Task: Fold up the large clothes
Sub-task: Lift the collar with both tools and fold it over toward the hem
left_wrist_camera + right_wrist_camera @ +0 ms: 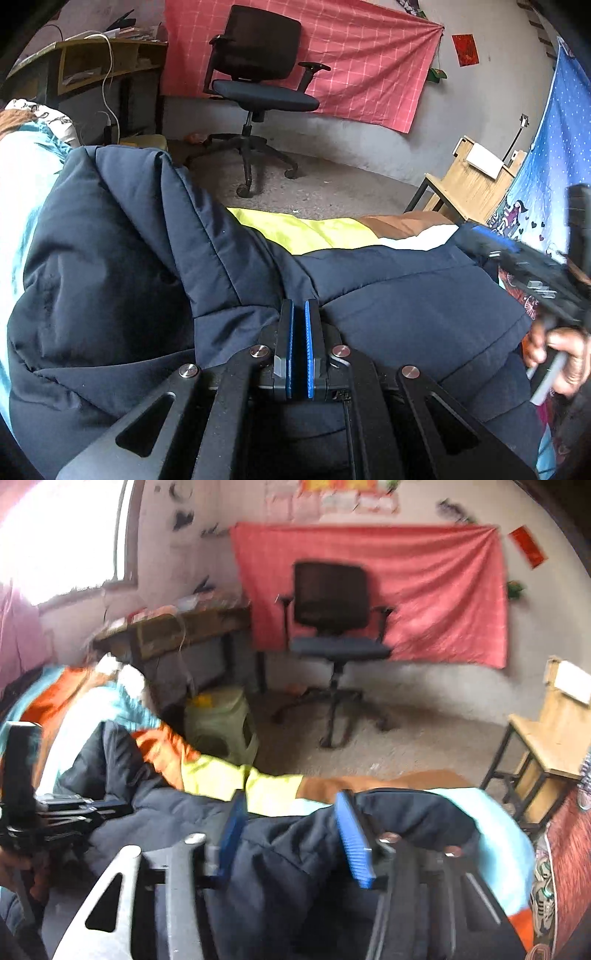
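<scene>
Navy jacket (pixel 369 288) lies bunched on the bed, its far edge near the bed's edge. Left hand-held gripper (pixel 299 314) pressed together, above the jacket. Right hand-held gripper (pixel 291 812) apart, jacket fabric loose between. Open floor (pixel 332 184) beyond, chair (pixel 258 92) well back.

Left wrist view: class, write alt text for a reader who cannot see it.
A dark navy padded jacket lies bunched across a bed, with the left gripper low over it, its blue-padded jaws shut. Beyond stand a black office chair and a red checked cloth on the wall; the right gripper enters at the right edge.
</scene>
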A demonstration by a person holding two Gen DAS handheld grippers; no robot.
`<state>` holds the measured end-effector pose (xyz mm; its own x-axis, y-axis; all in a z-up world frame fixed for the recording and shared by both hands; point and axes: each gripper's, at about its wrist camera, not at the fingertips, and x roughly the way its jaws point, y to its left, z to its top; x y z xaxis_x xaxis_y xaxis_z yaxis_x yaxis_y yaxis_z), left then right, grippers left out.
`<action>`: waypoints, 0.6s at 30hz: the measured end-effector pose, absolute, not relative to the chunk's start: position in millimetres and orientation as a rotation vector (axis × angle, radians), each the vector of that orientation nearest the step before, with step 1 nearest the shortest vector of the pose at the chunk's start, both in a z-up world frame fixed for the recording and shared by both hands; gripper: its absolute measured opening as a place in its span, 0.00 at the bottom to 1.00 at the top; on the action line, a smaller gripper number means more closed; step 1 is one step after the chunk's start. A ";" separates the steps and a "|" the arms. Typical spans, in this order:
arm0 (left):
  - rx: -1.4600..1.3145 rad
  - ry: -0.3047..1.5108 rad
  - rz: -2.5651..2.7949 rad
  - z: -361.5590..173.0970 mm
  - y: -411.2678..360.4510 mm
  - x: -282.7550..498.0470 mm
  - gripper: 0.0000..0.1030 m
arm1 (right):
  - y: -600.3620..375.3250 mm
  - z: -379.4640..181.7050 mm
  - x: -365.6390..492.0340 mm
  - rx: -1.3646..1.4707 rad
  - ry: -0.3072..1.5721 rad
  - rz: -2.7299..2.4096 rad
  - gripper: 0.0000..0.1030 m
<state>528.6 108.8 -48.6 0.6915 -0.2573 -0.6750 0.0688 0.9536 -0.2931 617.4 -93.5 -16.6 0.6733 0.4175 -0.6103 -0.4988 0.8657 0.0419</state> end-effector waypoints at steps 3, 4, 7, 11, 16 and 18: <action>-0.296 0.789 -0.214 -50.2 115.3 530.1 0.03 | -86.7 -37.5 636.0 -0.157 0.735 0.446 0.24; -0.310 0.790 -0.223 -51.5 117.1 530.9 0.03 | -89.3 -43.1 640.4 -0.137 0.759 0.432 0.22; -0.306 0.794 -0.226 -51.8 117.7 533.2 0.03 | -97.9 -64.2 648.7 -0.070 0.832 0.402 0.16; -0.293 0.799 -0.218 -55.2 115.5 538.2 0.03 | -106.9 -86.8 658.9 -0.009 0.905 0.406 0.12; -0.322 0.813 -0.215 -63.1 116.2 544.6 0.03 | -107.6 -100.2 664.8 -0.009 0.946 0.394 0.11; -0.332 0.809 -0.216 -61.3 117.0 542.2 0.03 | -104.8 -99.9 664.1 -0.034 0.949 0.384 0.11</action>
